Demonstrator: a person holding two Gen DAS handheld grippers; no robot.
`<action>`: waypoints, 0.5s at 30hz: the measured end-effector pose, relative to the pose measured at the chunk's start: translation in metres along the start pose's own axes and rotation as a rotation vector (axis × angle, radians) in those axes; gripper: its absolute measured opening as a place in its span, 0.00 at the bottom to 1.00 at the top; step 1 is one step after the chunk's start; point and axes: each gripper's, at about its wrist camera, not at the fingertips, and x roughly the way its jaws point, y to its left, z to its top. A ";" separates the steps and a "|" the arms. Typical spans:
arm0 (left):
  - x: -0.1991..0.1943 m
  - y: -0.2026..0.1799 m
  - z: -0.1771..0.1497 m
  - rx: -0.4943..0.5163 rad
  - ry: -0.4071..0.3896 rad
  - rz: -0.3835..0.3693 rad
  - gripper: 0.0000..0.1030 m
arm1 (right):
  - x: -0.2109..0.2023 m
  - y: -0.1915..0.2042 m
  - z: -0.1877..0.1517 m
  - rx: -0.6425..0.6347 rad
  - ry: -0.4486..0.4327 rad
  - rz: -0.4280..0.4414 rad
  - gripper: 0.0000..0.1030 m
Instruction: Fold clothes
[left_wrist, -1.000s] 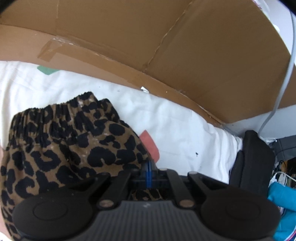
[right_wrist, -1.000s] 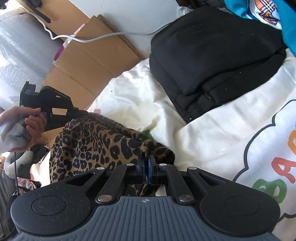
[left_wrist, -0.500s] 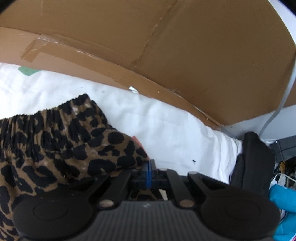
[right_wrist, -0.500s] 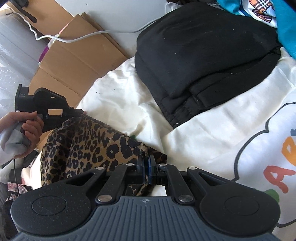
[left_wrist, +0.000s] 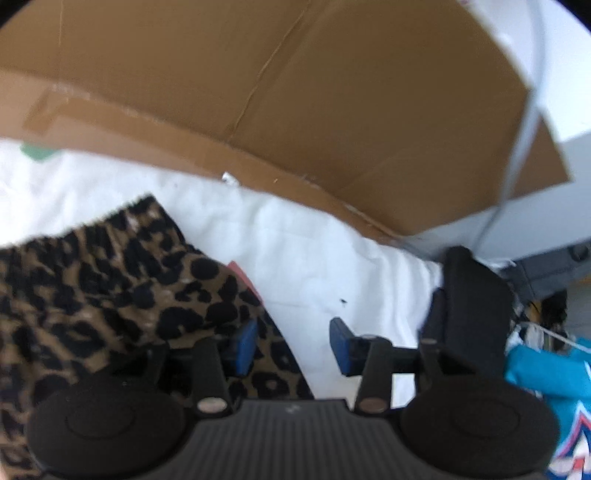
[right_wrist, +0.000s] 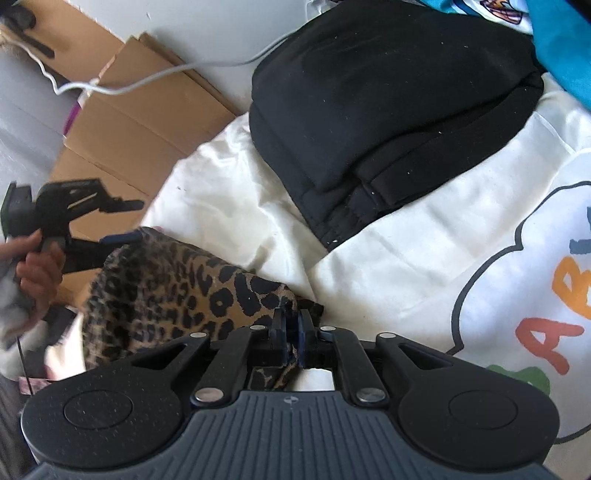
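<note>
A leopard-print garment (left_wrist: 110, 295) with an elastic waistband lies on the white printed sheet (left_wrist: 325, 266). My left gripper (left_wrist: 293, 343) stands open over its right corner; the left blue pad touches the cloth, the right pad hangs over bare sheet. In the right wrist view the same leopard-print garment (right_wrist: 177, 295) lies bunched at lower left, and my right gripper (right_wrist: 291, 328) is shut on a corner of it. The left gripper (right_wrist: 122, 221) shows there too, held by a hand (right_wrist: 37, 273), its fingers spread at the garment's far edge.
A folded black garment (right_wrist: 399, 110) lies on the sheet behind the leopard piece, also visible as a black garment (left_wrist: 472, 295) at right. Flattened cardboard (left_wrist: 295, 110) lines the far edge. A turquoise garment (left_wrist: 546, 376) lies at right. A white cable (right_wrist: 166, 70) runs over the cardboard.
My left gripper has opened and let go of the leopard garment's corner. The right gripper stays shut on its corner and has shifted slightly toward the black garment.
</note>
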 end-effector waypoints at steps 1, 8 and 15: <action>-0.011 0.002 0.001 0.013 -0.014 -0.011 0.44 | -0.003 0.000 0.001 -0.007 -0.006 0.001 0.06; -0.049 0.015 0.010 0.180 -0.086 0.132 0.33 | -0.016 0.008 0.003 -0.073 -0.049 -0.022 0.06; -0.023 0.035 0.013 0.298 -0.022 0.238 0.25 | -0.019 0.040 0.004 -0.227 -0.108 0.032 0.06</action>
